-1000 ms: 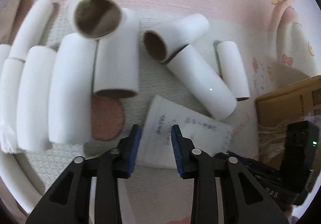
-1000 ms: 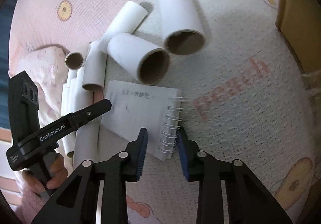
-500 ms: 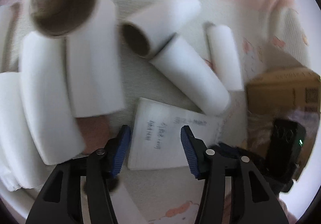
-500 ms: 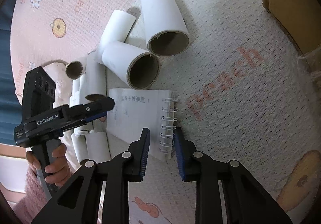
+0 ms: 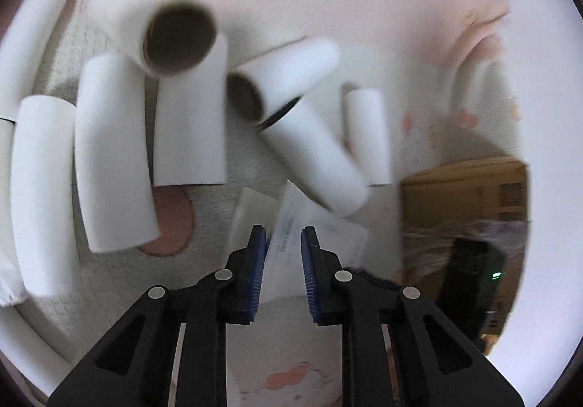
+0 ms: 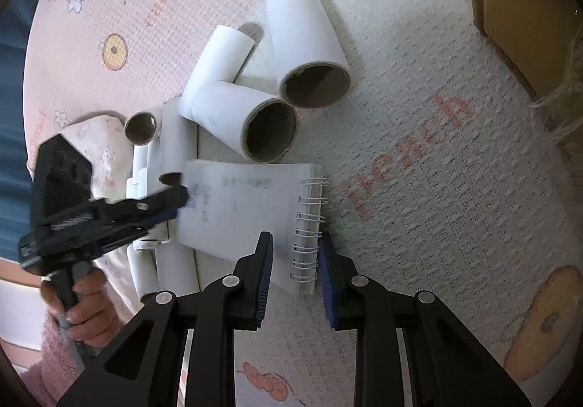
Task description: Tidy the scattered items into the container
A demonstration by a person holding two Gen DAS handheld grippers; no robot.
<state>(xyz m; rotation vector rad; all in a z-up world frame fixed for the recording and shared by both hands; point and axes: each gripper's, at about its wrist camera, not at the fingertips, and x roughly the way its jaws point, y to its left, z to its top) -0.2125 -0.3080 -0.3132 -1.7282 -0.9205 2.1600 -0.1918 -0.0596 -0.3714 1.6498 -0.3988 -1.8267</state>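
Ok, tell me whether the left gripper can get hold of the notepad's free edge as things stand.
Probably yes. The left gripper is closing with the notepad pages' edge already between its jaws, nothing blocking it. The right gripper straddles the spiral side.

A pink and cream woven blanket with cartoon cats, flowers and the word "peach" printed on it covers the whole surface. At its left edge in the right wrist view runs a dark blue strip. Soft, even daylight falls across the cloth, with faint shadows.
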